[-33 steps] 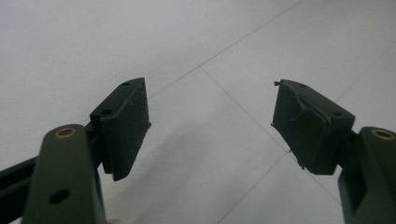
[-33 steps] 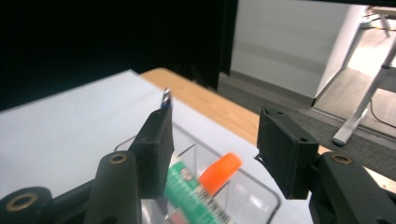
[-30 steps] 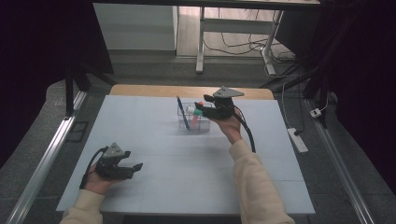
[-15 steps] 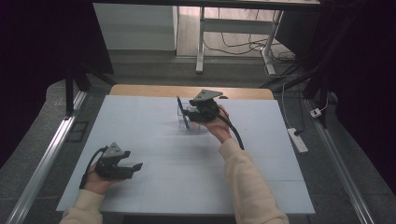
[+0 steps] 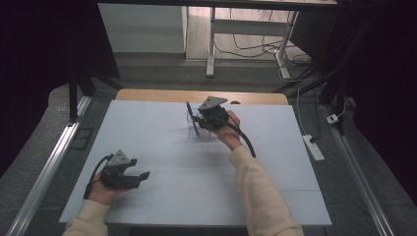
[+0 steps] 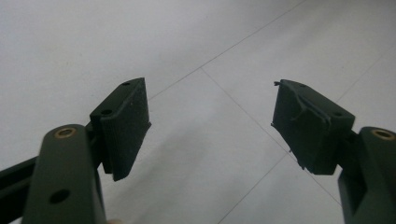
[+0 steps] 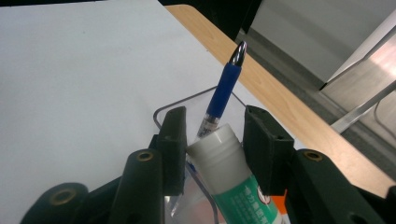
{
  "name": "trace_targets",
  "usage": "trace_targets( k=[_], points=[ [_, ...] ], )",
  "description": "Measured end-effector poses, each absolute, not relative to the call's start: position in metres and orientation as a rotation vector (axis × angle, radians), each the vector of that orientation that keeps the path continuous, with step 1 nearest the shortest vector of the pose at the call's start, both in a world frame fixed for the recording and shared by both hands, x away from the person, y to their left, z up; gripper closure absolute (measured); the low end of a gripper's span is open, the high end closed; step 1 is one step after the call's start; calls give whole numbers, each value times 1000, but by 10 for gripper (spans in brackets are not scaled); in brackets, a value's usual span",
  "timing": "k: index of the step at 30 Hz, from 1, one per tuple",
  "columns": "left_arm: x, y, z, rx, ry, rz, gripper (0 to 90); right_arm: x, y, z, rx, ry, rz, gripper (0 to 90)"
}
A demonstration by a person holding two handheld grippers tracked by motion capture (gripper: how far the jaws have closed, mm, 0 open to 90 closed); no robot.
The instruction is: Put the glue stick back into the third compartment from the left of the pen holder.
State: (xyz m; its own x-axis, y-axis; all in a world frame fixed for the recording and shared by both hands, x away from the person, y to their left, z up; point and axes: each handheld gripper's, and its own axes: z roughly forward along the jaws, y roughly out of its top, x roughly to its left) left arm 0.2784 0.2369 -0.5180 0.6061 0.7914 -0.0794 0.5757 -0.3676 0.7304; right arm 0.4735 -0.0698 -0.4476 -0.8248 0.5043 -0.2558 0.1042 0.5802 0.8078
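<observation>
Near the far edge of the white table (image 5: 162, 123), about midway along it, I see a clear plastic holder (image 5: 199, 129) standing upright. A strip of bare wood (image 5: 147, 95) runs along the far edge just behind it. Off the right edge, a white power strip (image 5: 313, 147) lies on the floor, well apart from the work.

Holder contents, from the right gripper view: a blue pen (image 7: 223, 93) leaning toward the far side, its silver tip above the rim, and a glue stick (image 7: 229, 182) with a white cap and a green-and-white label, tilted beside it. The pen stands just behind the glue stick's cap and touches it or nearly so; I cannot tell which. An orange patch shows low at the right; I cannot identify it.

My right gripper (image 7: 215, 140) reaches into the holder. Its jaws have just been closing, with the white cap between them. The left pad lies against the cap; the right pad looks to be in contact too, so I log it as clamped on the glue stick.

My left gripper (image 5: 140, 175) sits near the near-left corner, jaws spread wide with only bare table between them.
</observation>
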Motion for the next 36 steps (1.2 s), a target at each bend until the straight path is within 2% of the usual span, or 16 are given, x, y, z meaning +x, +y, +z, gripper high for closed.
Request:
trace_targets(
  k=[14, 25, 36],
  points=[
    [278, 236, -518, 2090, 1076, 369, 270, 470, -115, -430, 619, 2223, 1298, 652],
    [278, 235, -518, 2095, 1071, 375, 269, 458, -136, -421, 679, 2187, 1428, 600],
    [277, 234, -517, 2091, 1068, 381, 269, 424, -170, -432, 717, 2220, 1469, 528]
  ],
)
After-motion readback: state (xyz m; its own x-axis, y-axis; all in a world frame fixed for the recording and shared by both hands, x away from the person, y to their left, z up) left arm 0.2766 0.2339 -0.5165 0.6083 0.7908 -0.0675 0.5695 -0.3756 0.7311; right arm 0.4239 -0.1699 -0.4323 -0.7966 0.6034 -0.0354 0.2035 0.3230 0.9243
